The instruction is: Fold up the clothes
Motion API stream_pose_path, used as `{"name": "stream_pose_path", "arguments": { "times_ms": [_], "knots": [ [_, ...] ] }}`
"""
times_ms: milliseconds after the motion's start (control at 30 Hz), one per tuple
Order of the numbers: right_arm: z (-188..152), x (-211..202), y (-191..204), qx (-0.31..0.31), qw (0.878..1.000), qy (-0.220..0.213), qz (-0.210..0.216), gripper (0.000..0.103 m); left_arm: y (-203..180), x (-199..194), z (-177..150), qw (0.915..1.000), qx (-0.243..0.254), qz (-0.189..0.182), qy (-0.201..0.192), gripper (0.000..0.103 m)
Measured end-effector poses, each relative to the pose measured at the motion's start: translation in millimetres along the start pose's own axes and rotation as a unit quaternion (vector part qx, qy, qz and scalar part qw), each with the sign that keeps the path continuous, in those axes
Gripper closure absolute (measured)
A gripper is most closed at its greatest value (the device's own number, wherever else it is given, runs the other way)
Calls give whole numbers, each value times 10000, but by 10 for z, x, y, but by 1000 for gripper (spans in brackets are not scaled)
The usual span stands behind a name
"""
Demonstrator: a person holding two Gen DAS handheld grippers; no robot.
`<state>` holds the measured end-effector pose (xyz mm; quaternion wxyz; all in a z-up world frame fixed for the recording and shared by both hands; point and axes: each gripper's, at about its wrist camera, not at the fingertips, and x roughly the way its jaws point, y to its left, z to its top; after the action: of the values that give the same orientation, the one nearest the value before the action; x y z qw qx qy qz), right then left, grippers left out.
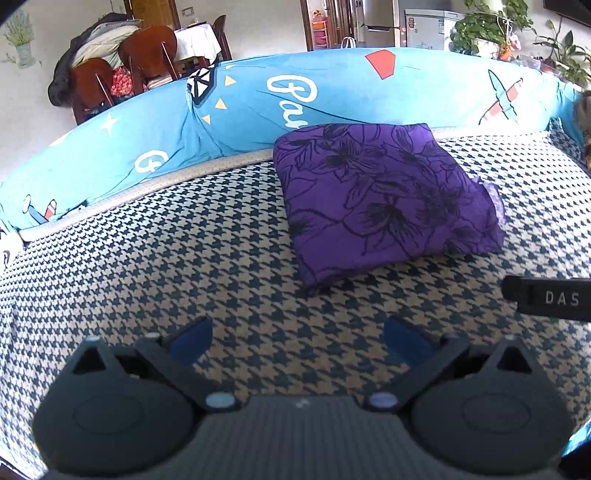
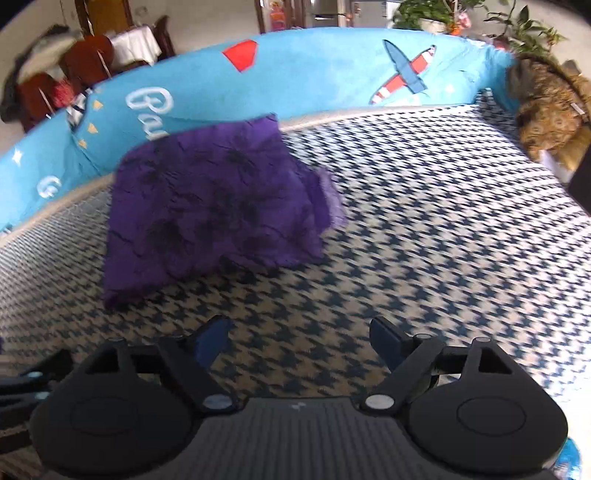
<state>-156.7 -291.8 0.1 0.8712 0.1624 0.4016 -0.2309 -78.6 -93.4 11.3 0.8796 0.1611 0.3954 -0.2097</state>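
One folded purple garment (image 1: 384,206) on houndstooth cushion (image 1: 184,266), long axis front-left to back-right. Left tool (image 1: 297,338) and right tool (image 2: 299,341) agape, empty.

Houndstooth sofa seat (image 1: 221,229) (blue printed backrest (image 1: 332,92)); behind it wooden chairs (image 1: 147,55), potted plants (image 1: 491,26), a fridge (image 1: 424,29).

One folded purple garment (image 1: 384,199), one blue printed bolster (image 1: 229,107), two grippers, one brown patterned heap (image 2: 546,107).

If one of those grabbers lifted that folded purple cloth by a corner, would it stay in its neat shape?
Probably not. The purple cloth looks thin and crinkled, so it would likely droop and unfold. A loose flap already sticks out at its right edge. It seems light, and a push would probably bunch it on the houndstooth cover.
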Motion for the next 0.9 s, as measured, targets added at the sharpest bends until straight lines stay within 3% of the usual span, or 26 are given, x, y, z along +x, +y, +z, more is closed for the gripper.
{"name": "stream_pose_path", "arguments": {
  "times_ms": [400,667,900],
  "knots": [
    [175,165,-9,-251,9995,-158,-100,19,-24,202,109,9996,-211,37,183,0],
    [195,303,-120,-286,9996,26,-38,19,-149,376,92,9985,-370,231,337,0],
    [255,325,-156,-283,9996,-1,11,20,-276,446,69,9986,-355,73,389,0]
  ]
}}
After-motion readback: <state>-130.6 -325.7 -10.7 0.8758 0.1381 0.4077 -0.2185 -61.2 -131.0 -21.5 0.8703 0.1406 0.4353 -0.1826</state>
